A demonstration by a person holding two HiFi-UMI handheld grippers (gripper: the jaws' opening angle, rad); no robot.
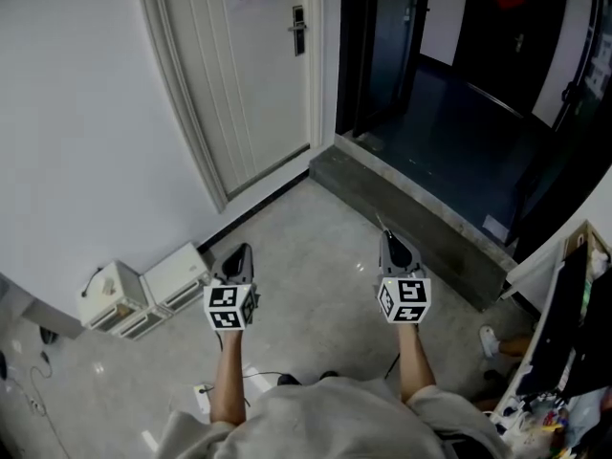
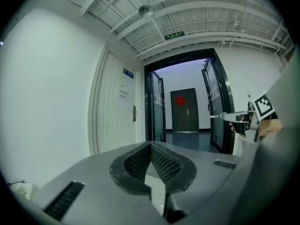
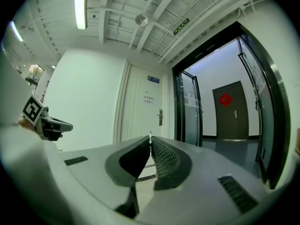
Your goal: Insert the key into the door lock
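Grey hallway, door lock [image 1: 298, 29] (well ahead), right gripper [image 3: 151, 143] pinching key [image 3: 150, 135]

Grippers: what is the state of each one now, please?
Left gripper: closed, empty.
Right gripper: closed, holding the key.

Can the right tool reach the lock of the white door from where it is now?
Probably not yet. The right tool, shut on the key, is far short of the lock on the white door. Only floor lies between, so nothing seems to block stepping closer.
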